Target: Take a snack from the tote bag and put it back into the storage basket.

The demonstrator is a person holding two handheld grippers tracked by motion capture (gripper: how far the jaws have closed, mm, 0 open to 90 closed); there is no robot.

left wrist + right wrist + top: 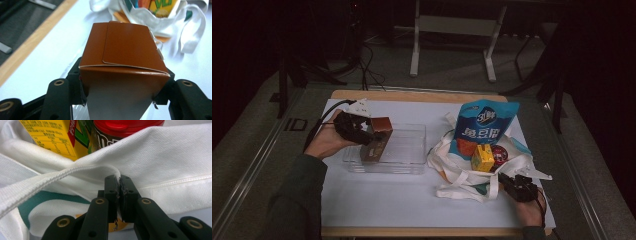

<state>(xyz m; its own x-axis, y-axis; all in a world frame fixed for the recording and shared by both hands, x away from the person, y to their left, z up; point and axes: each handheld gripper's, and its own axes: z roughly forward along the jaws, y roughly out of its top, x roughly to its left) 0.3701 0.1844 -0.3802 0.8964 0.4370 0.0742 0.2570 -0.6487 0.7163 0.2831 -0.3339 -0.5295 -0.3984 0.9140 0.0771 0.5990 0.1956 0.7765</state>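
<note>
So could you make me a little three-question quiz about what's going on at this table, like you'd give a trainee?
1. True or false: the left tool holds the brown box over the clear plastic bin.
2. What has the right tool pinched? A) the yellow carton B) fabric of the white tote bag C) the blue snack pouch
3. Fill in: the lid of the jar beside the yellow carton in the bag is ____.

Key
1. True: the box is clamped between the jaws, above the bin's left end.
2. B: the jaws are shut on the white tote bag near its handle, not on the blue snack pouch.
3. Red.
</note>
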